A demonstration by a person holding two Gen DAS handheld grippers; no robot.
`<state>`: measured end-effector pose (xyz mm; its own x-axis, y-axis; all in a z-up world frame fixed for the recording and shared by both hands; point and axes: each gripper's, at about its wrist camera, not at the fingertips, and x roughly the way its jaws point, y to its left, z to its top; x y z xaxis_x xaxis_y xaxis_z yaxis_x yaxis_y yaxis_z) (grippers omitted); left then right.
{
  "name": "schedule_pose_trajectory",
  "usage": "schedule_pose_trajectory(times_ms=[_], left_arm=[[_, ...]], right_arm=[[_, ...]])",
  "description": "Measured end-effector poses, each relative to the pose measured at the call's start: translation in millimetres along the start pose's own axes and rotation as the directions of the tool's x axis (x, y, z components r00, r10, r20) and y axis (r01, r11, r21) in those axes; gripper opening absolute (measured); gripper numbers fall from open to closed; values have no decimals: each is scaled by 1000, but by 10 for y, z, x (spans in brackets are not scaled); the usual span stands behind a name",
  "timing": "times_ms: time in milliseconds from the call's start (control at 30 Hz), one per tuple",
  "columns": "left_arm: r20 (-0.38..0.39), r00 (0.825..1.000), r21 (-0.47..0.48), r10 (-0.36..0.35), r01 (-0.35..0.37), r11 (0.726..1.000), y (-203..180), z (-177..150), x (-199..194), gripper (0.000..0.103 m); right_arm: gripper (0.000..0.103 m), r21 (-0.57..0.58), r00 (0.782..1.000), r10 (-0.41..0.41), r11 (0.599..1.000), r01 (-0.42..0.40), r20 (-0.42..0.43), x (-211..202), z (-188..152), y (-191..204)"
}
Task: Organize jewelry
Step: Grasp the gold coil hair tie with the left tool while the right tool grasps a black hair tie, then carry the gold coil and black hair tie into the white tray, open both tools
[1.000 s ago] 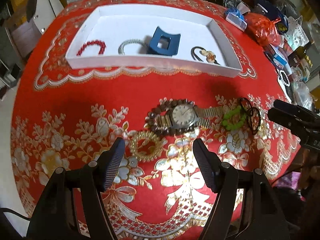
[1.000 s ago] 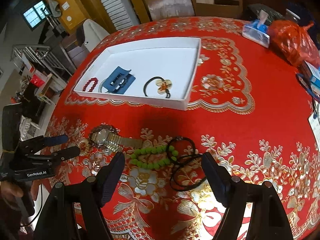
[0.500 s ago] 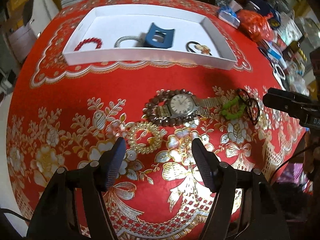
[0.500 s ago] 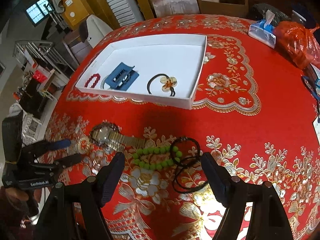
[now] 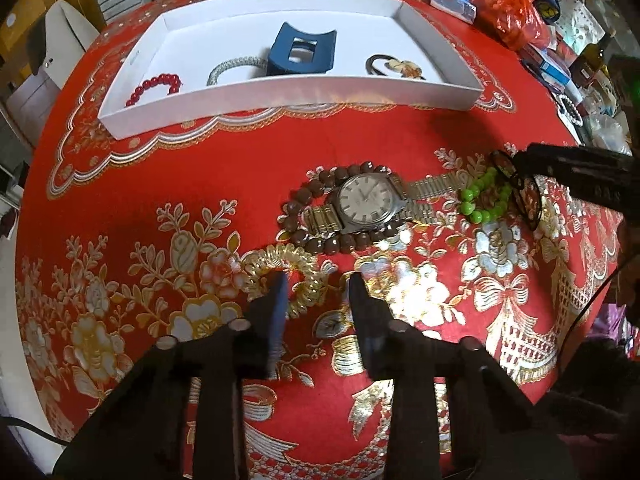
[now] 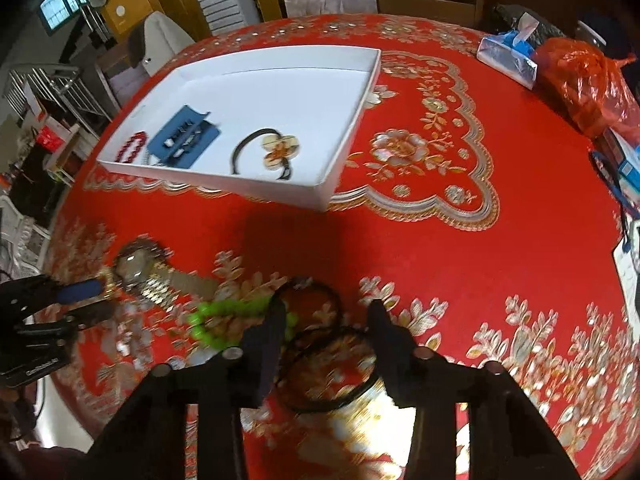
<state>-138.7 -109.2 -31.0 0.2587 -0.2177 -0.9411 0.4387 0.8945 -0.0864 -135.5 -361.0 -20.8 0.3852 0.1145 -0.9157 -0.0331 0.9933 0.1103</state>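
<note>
Since a second ago both grippers are sinking and narrowing: the left gripper (image 5: 316, 284) is closing around the near side of the gold coil bracelet (image 5: 286, 276), while the right gripper (image 6: 328, 316) is closing over the black cords (image 6: 332, 368), neither visibly pinching yet. Only the left view is showing the wristwatch (image 5: 370, 204) sharply; the right is blurring it, with the white tray (image 6: 280, 190) lying farther off

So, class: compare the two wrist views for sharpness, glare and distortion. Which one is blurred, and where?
Left wrist view: sharp, watch crisp; fisheye bows the white tray. Right wrist view: motion blur near the bottom smears the green bead bracelet and black hair ties, glare on gold embroidery; tray stays sharp.
</note>
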Motion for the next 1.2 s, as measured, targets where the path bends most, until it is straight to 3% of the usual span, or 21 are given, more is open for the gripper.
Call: schedule_pose_trajectory(times_ms=[133, 233, 300, 467, 700, 1000, 1200], left_arm=[[2, 1000, -30, -28, 28, 999, 95, 3, -7, 9], [4, 998, -68, -66, 66, 995, 202, -11, -20, 8], [1, 997, -96, -79, 79, 992, 258, -14, -22, 8], [23, 995, -148, -93, 95, 984, 313, -6, -151, 8], [78, 995, -182, -67, 80, 980, 337, 52, -424, 8], [141, 990, -205, 3, 26, 978, 334, 429, -737, 8], [221, 973, -198, 72, -27, 980, 343, 794, -1007, 8]], right_arm=[[23, -17, 999, -17, 1000, 17, -35, 130, 28, -51], [6, -66, 998, -64, 996, 63, -14, 160, 9, 5], [3, -95, 997, -79, 992, 78, -3, 173, -6, 52], [3, -26, 999, 6, 1000, -5, 38, 57, 0, -16], [3, 56, 983, 121, 990, -129, 137, -427, 151, -132], [3, -2, 960, 174, 984, -178, 218, -822, 413, 80], [3, -49, 946, 198, 980, -192, 255, -949, 710, 254]])
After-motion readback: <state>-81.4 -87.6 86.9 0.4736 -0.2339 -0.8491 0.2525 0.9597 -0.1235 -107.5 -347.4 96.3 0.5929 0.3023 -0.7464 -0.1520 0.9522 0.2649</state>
